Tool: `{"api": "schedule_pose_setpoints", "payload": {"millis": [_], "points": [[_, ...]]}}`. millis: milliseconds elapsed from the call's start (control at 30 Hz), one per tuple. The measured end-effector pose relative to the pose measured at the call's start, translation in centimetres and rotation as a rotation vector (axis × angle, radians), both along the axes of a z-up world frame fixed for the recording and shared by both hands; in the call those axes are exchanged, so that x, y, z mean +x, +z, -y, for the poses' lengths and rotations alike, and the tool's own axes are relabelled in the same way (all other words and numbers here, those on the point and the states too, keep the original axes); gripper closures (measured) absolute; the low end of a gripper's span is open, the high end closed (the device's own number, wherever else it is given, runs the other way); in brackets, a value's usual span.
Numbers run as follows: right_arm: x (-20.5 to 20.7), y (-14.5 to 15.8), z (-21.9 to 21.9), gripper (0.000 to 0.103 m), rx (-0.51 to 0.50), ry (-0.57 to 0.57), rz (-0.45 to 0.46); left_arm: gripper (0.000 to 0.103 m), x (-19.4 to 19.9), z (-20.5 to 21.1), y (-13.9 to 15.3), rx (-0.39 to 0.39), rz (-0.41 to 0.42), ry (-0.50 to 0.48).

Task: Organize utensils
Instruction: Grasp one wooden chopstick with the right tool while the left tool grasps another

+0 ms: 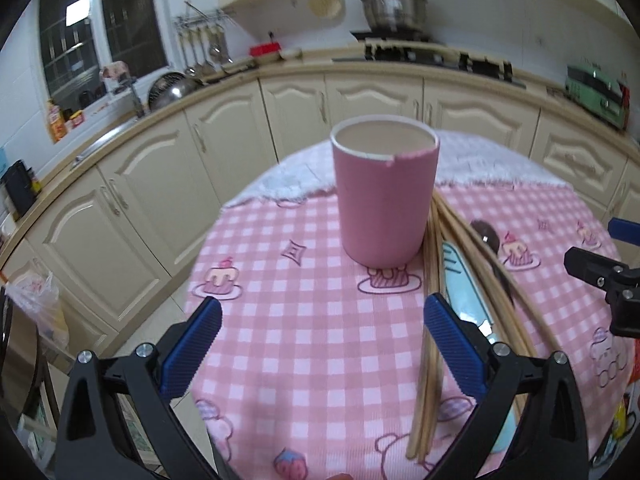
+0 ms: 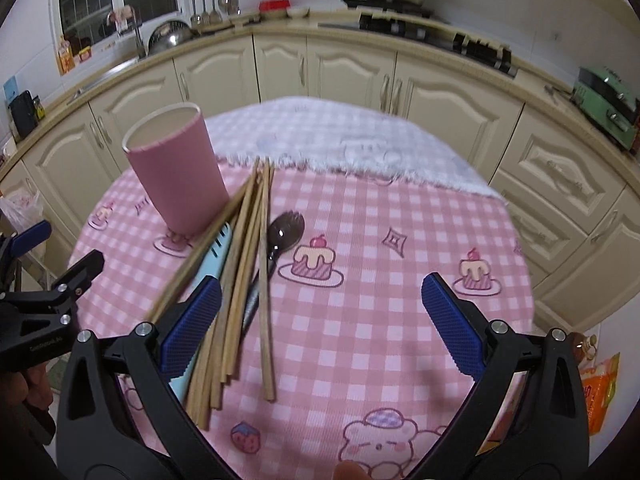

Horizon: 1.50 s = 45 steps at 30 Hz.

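Observation:
A tall pink cup (image 1: 384, 196) stands upright and empty on the pink checked tablecloth (image 1: 300, 320); it also shows in the right wrist view (image 2: 176, 176). Right of it lie several wooden chopsticks (image 2: 244, 272), a light blue utensil (image 2: 218, 252) and a dark spork (image 2: 284, 232). The chopsticks (image 1: 432, 320) and blue utensil (image 1: 460, 280) also show in the left wrist view. My left gripper (image 1: 324, 344) is open, empty, in front of the cup. My right gripper (image 2: 320, 320) is open, empty, over the cloth right of the chopsticks.
The round table (image 2: 360, 132) has a white cloth at its far side. Cream kitchen cabinets (image 1: 360, 104) curve behind, with a sink, hanging ladles, a stove with a steel pot (image 1: 392, 4) and a green appliance (image 2: 608, 104). A plastic bag (image 1: 36, 300) sits left.

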State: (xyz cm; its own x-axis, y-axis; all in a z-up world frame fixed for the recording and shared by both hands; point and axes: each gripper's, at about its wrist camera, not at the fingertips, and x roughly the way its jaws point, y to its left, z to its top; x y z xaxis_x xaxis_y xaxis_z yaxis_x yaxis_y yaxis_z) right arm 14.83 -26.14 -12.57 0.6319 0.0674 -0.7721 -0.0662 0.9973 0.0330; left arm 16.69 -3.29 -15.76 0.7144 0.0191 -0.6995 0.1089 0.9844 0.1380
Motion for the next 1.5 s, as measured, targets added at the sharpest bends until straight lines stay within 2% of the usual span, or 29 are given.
{"api": "schedule_pose_setpoints", "payload": {"millis": [233,433,767,867,967,1033,1100,1200,1267,1300,1367,1400,1433,1500], "points": [[2.0,-2.0,-0.1,0.005,-0.007,0.021,-0.069,0.004,2.8,1.5,-2.1,0.019,-0.086,-0.077],[3.3,-2.7,0.1,0.005,-0.001,0.025,-0.104,0.004,5.0,2.6,-3.7,0.054,-0.143,-0.09],[5.5,-4.0,-0.5,0.005,-0.009,0.076,-0.181,0.004,6.9,3.6,-4.5,0.059,-0.204,-0.147],[6.0,-4.3,-0.9,0.005,-0.014,0.105,-0.198,0.004,7.2,4.4,-4.9,0.091,-0.217,-0.158],[6.7,-4.5,-1.2,0.005,-0.02,0.128,-0.218,0.007,7.6,4.4,-5.0,0.06,-0.232,-0.156],[7.1,-4.5,-1.2,0.015,-0.006,0.14,-0.228,0.021,7.8,4.2,-4.9,0.001,-0.258,-0.172],[7.7,-4.6,-1.4,0.026,0.013,0.156,-0.25,0.029,8.0,4.4,-4.8,-0.024,-0.273,-0.182],[8.3,-5.0,-1.7,0.051,0.024,0.17,-0.274,0.043,8.1,5.0,-4.7,-0.042,-0.282,-0.204],[8.5,-5.0,-2.1,0.059,0.034,0.18,-0.278,0.051,8.0,5.5,-4.7,-0.048,-0.285,-0.218],[8.6,-4.9,-2.2,0.067,0.04,0.189,-0.281,0.055,8.1,5.7,-4.7,-0.046,-0.286,-0.224],[8.9,-5.0,-2.5,0.073,0.049,0.207,-0.292,0.063,7.8,6.1,-4.6,-0.05,-0.291,-0.229],[8.9,-4.9,-2.5,0.084,0.062,0.219,-0.298,0.077,7.5,6.4,-4.6,-0.06,-0.293,-0.236],[9.0,-4.8,-2.5,0.091,0.066,0.218,-0.302,0.096,7.4,6.5,-4.5,-0.078,-0.303,-0.249],[8.5,-4.7,-1.9,0.091,0.065,0.209,-0.305,0.096,7.4,6.4,-4.4,-0.084,-0.317,-0.26]]}}
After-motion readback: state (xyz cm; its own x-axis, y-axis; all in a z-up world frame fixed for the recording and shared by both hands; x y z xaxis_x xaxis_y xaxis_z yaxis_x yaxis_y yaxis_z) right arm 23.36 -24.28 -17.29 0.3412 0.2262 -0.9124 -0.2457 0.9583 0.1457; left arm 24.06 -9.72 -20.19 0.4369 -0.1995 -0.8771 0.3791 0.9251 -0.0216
